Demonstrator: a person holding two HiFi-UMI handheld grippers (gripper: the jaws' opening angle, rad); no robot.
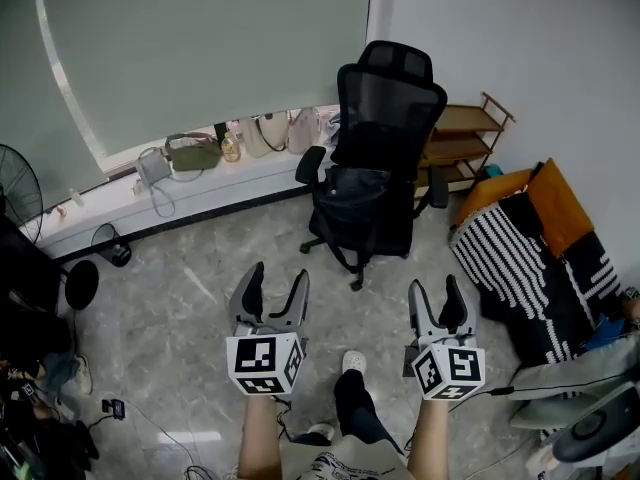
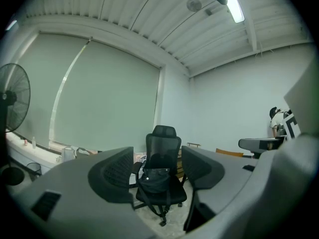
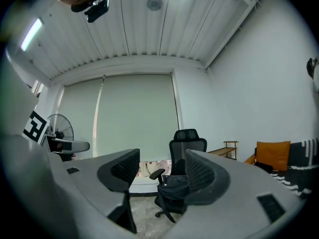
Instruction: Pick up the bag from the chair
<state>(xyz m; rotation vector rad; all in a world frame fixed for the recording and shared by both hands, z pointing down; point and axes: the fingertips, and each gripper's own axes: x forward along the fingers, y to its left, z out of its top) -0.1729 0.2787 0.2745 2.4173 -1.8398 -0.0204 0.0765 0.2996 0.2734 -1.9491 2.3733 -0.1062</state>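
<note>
Left gripper (image 1: 277, 276) and right gripper (image 1: 435, 288) are both empty, jaws spread wide. Their ribbed dark pads (image 2: 117, 171) face each other, and each carries a cube (image 1: 265, 363) with black-on-white square markers. The bag (image 1: 355, 193) is soft black fabric, slumped on the seat of the black mesh-back office chair (image 1: 385, 103), straps hanging off the front, well apart from both grippers. Floor (image 1: 180, 308) is glossy grey stone-look tile, and a slatted wooden shelf (image 1: 470, 133) stands just right of the chair.

Evenly lit by a ceiling tube lamp (image 2: 234, 6) and a pale blind (image 1: 200, 48), shadows faint, gripper views curved and darkened at edges, foreground blurred
</note>
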